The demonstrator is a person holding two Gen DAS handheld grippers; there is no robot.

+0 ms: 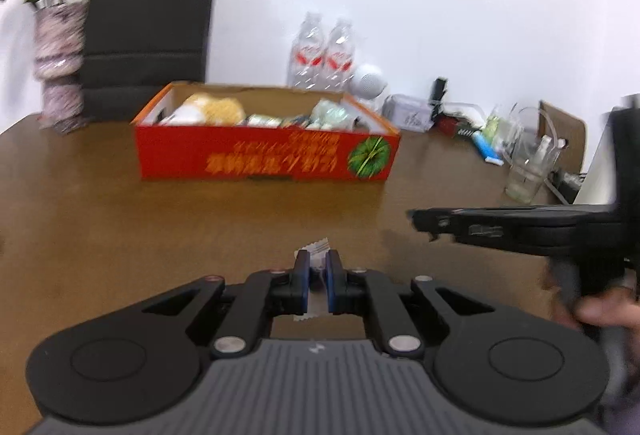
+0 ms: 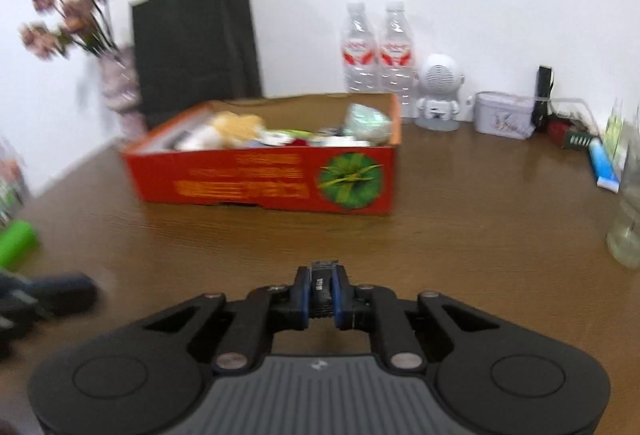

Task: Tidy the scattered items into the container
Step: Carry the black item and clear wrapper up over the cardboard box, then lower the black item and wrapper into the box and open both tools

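A red cardboard box (image 1: 264,159) (image 2: 260,183) stands open on the brown table, holding several items such as a yellow plush and a pale green packet. My left gripper (image 1: 318,259) is shut on a small white sachet (image 1: 318,246) with serrated edges, held above the table short of the box. My right gripper (image 2: 322,273) is shut on a small dark ridged object (image 2: 322,289), also short of the box. In the left wrist view the right gripper (image 1: 424,223) reaches in from the right, held by a hand (image 1: 604,311). The blurred left gripper (image 2: 80,289) shows at the right wrist view's left edge.
Behind the box stand a black paper bag (image 2: 192,43), a flower vase (image 2: 120,87), two water bottles (image 2: 378,51), a white robot figure (image 2: 438,95) and a small tin (image 2: 504,113). A glass jar (image 1: 528,163) and blue tube (image 2: 604,163) sit right. A green cylinder (image 2: 16,243) lies left.
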